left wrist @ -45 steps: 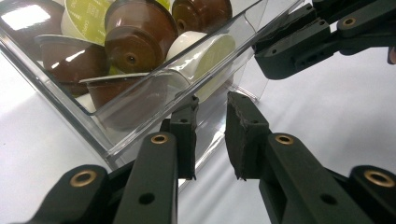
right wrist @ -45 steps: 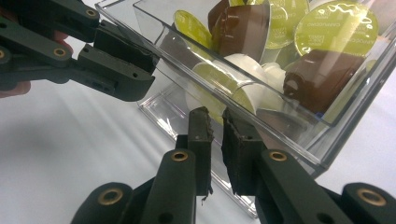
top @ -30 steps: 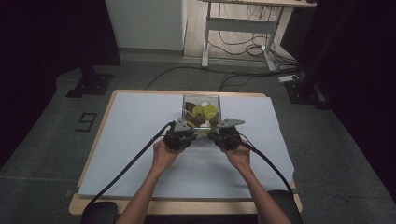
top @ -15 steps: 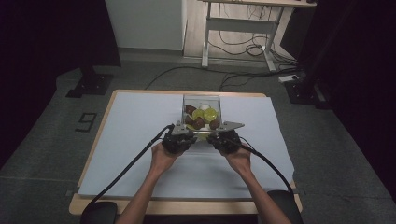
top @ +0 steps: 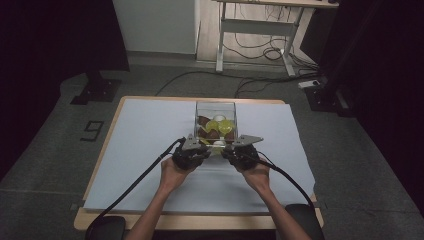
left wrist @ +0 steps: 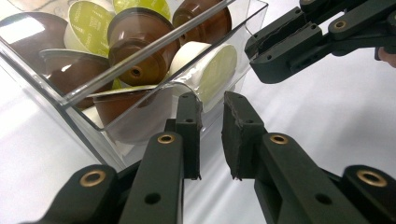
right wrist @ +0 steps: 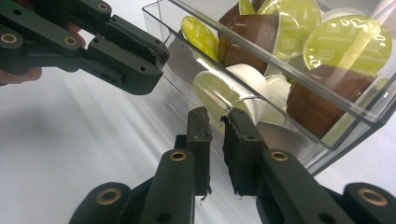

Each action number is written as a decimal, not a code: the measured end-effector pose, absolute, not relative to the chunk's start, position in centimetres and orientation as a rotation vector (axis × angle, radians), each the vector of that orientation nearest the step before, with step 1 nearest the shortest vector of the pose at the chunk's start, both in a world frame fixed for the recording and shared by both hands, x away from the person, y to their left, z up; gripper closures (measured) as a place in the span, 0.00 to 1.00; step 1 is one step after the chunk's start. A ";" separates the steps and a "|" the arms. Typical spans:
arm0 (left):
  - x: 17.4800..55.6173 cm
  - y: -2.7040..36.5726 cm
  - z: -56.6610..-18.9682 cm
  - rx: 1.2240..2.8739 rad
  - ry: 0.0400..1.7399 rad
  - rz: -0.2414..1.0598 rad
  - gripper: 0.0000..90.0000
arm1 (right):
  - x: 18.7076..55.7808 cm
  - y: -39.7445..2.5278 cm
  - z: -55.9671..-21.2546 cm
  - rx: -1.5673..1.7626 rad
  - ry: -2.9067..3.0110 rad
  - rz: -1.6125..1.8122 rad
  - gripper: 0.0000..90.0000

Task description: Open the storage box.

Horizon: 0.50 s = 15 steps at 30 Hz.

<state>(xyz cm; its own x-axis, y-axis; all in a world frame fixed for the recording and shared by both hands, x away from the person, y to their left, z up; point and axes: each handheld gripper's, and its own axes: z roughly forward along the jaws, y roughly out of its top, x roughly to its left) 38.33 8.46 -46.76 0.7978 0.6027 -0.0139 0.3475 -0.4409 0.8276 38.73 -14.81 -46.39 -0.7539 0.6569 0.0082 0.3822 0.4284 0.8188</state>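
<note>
High view shows the clear box (top: 215,124) of coffee capsules (top: 218,126) mid-table, the left gripper (top: 192,149) and right gripper (top: 239,150) poised at its near wall, each with jaws narrowly parted around nothing, apparently to steady it.

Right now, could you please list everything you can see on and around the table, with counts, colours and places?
Clear box: one, transparent, table centre.
Coffee capsules: several, brown, green-lidded and white, piled inside the box.
Table cover: one, pale blue-white, over the wooden table.
Desk frame: one, light metal, behind the table.
Floor cables: several, dark.
Left gripper: black, slightly open, at the box's near wall.
Right gripper: black, slightly open, alongside.
</note>
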 end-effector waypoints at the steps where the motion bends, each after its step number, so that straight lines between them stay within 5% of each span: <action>1: 38.2 8.5 -46.8 2.071 0.704 0.351 0.85 | 38.6 -14.8 -46.4 0.895 2.375 1.242 0.89; 15: 37.0 8.7 -46.9 2.053 0.692 0.315 0.86 | 37.3 -15.0 -46.6 0.869 2.389 1.258 0.88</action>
